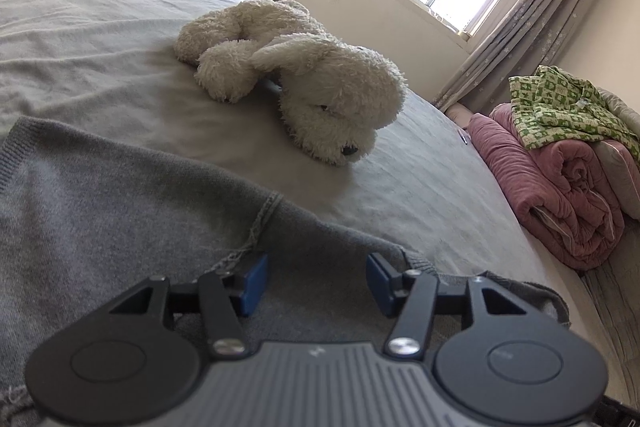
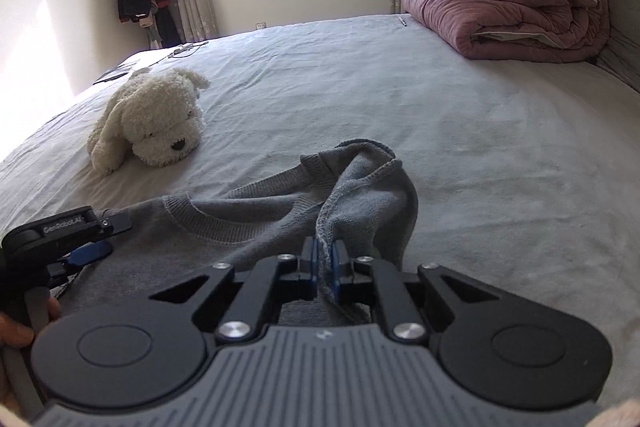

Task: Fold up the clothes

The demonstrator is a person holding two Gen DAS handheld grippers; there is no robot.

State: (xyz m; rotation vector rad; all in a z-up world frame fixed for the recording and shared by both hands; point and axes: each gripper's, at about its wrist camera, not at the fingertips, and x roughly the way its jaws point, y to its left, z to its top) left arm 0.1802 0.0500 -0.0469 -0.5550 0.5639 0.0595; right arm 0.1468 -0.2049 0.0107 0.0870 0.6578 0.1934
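Where "GenRobot" marks the spread left hand-held gripper (image 2: 90, 254), right hand-held gripper (image 2: 325, 263) pinching grey sweater (image 2: 240, 223).

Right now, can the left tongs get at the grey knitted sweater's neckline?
Probably yes: the left tongs stand open just above the grey knitted sweater, nothing lying between them and its ribbed neckline.

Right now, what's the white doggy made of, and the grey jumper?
The white toy dog looks like curly plush, probably synthetic: shaggy, matte tufts. The grey sweater seems a soft knit, maybe cotton: ribbed collar and a looped, towel-like inside where the right gripper pinches it.
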